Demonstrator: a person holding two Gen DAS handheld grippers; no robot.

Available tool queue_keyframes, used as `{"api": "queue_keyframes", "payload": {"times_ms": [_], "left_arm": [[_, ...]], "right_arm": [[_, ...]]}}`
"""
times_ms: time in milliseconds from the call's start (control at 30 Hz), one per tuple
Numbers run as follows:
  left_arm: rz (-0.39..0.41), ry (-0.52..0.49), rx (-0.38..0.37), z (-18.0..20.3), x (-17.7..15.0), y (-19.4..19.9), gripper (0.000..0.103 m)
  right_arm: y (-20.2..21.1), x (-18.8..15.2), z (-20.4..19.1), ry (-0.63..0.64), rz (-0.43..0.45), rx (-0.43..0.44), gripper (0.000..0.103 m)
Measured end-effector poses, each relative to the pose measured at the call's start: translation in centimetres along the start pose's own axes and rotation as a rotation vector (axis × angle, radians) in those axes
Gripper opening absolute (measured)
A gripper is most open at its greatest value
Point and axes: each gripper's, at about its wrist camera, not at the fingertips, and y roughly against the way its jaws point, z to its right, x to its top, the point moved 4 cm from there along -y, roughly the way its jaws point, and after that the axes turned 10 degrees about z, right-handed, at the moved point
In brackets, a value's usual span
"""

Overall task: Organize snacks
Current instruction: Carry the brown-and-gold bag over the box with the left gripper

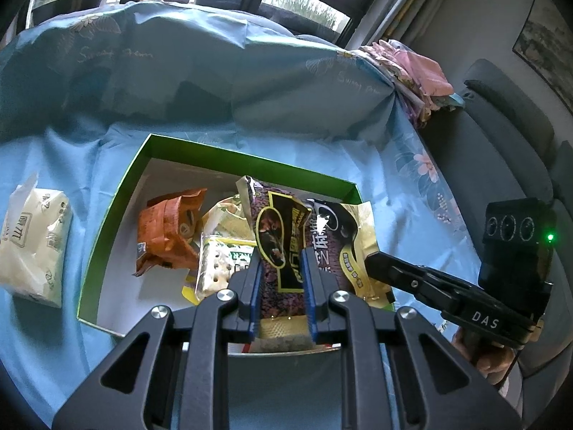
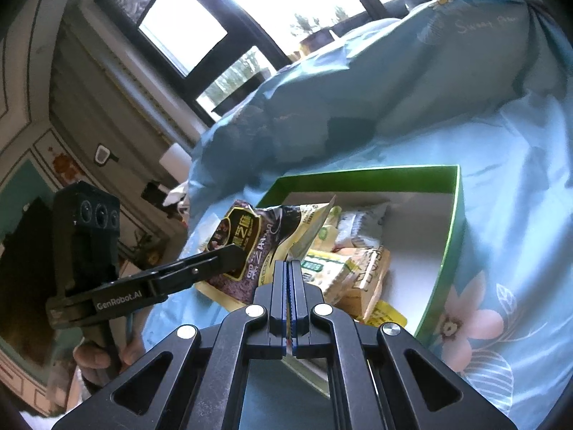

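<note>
Left gripper [image 1: 281,268]: jaws part open, blue-lined pads clamped on both sides of a dark purple-and-gold snack bag [image 1: 283,236]. Bag is crinkly glossy foil, held upright over the near edge of the green box [image 1: 250,154], lower sealed end between the fingers.

Right gripper [image 2: 289,286]: jaws fully closed, pads touching, gripping a thin edge of the same bag's foil [image 2: 250,240] at the tips, as far as I can tell. From the left wrist view its fingers sit just beside the bag's right edge, at the box's near right corner.

Box: shallow rectangular cardboard, green walls, white floor, sitting on a wrinkled light-blue floral cloth [image 1: 412,186].

Inside the box:
- crumpled orange packet [image 1: 168,229] toward the left wall
- clear-wrapped pack of pale crackers with green label [image 1: 222,261] mid-floor, near the front edge
- black-and-yellow flat pouch [image 1: 340,243] against the right wall, partly behind the held bag

Outside, well left of the box: soft white tissue pack [image 1: 34,236] on the cloth.
</note>
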Motion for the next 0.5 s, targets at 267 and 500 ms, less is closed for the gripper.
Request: {"api": "queue_keyframes", "payload": {"times_ms": [267, 500], "left_arm": [[-0.019, -0.014, 0.006, -0.3, 0.0, -1.7, 0.019], [-0.028, -0.009, 0.003, -0.6, -0.1, -2.8, 0.021]], "right_arm": [[-0.8, -0.2, 0.8, -0.002, -0.009, -0.041, 0.003], [-1.0, -0.2, 1.2, 0.002, -0.012, -0.063, 0.003]]}}
